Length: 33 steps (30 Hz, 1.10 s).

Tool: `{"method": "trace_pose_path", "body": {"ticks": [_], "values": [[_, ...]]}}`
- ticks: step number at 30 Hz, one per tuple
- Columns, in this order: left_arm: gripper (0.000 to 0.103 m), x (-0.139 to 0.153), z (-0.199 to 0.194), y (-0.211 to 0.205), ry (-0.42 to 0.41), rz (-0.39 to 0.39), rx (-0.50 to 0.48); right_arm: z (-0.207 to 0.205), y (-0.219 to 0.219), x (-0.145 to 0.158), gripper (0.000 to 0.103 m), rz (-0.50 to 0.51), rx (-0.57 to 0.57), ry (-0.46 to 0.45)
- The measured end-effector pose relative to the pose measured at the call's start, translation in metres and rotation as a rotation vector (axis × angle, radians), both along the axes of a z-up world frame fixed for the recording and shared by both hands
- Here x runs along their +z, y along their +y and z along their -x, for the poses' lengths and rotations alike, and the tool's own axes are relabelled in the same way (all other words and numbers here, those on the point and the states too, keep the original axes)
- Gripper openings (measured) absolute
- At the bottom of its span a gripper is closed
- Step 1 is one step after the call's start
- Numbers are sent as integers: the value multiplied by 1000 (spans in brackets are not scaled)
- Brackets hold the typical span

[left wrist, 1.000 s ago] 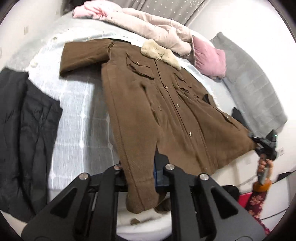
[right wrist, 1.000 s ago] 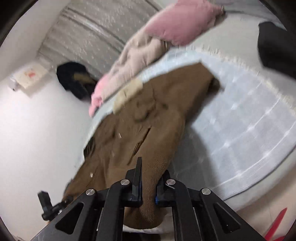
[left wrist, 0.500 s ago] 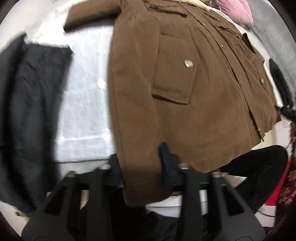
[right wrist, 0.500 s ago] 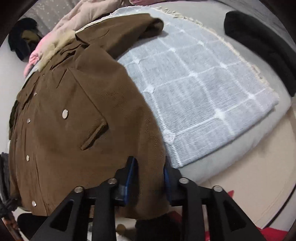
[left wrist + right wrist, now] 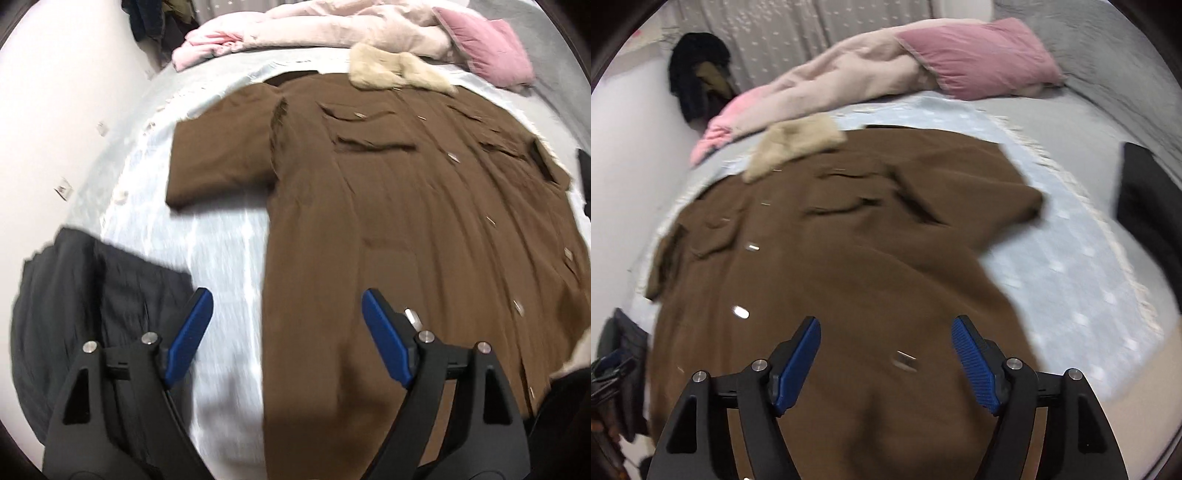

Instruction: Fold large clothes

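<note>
1. Brown coat [image 5: 406, 206] lies front-up, spread flat on the bed's pale blue checked blanket [image 5: 221, 258]. Hem nearest both cameras, beige fur collar [image 5: 395, 72] at the far end.
2. Left tongs [image 5: 286, 334]: jaws spread wide and opening. Blue pads [image 5: 192, 332] clear of the cloth, nothing pinched. Coat's side edge runs between the jaws; one pad over blanket, other over coat.
3. Right tongs [image 5: 886, 360]: jaws spread wide and opening, nothing pinched. Both pads hang above the coat's lower front, near a metal snap [image 5: 905, 360].
4. One sleeve [image 5: 221, 155] lies out to the side on the blanket, approx. square to the body.
5. Black garment [image 5: 92, 306] lies on the bed beside the blanket, near the left tongs, apart from the coat.
6. Pale pink jacket [image 5: 849, 74] and pink pillow [image 5: 982, 59] lie beyond the collar at the head of the bed.
7. Both views motion-blurred; small details on the coat front unclear.
</note>
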<state>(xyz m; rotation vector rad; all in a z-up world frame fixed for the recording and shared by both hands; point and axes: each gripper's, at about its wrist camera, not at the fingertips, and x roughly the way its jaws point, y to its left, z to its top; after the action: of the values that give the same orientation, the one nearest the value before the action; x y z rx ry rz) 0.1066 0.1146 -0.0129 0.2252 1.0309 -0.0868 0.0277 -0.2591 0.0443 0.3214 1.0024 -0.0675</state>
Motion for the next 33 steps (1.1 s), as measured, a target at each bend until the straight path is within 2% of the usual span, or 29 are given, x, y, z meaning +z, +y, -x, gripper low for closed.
{"method": "trace_pose_path", "body": {"ticks": [3,6,8,13,15,17,19,20,23,24,27,30,33], "values": [[83,-9,-34,-7,-15,-43,23,-22,26,-21,75,-35,46,7],[83,-17,-72,-11,-27,-67,35,-45,43,-49,75,-52,79,106],[83,-26,-101,-8,-29,-85,73,-56,50,-54,75,-73,104,122],[83,-45,-160,4,-22,-74,155,-82,64,-60,75,6,118,120],[82,-52,-178,14,-21,-24,186,-89,69,-63,75,26,126,129],[71,-57,-188,24,2,89,197,-97,71,-67,75,24,134,140],[32,-61,-193,37,42,251,205,-102,71,-70,75,23,136,144],[28,-60,-193,42,53,294,218,-102,71,-70,75,26,136,146],[15,-40,-190,55,27,344,227,-108,71,-71,75,32,129,147],[7,-28,-188,61,0,328,233,-109,72,-71,75,32,126,148],[7,11,-187,87,-132,232,266,-108,74,-69,75,42,124,144],[7,44,-192,133,-229,110,386,-107,76,-67,75,57,130,136],[7,61,-194,185,-281,23,521,-109,75,-67,75,66,126,130]]}}
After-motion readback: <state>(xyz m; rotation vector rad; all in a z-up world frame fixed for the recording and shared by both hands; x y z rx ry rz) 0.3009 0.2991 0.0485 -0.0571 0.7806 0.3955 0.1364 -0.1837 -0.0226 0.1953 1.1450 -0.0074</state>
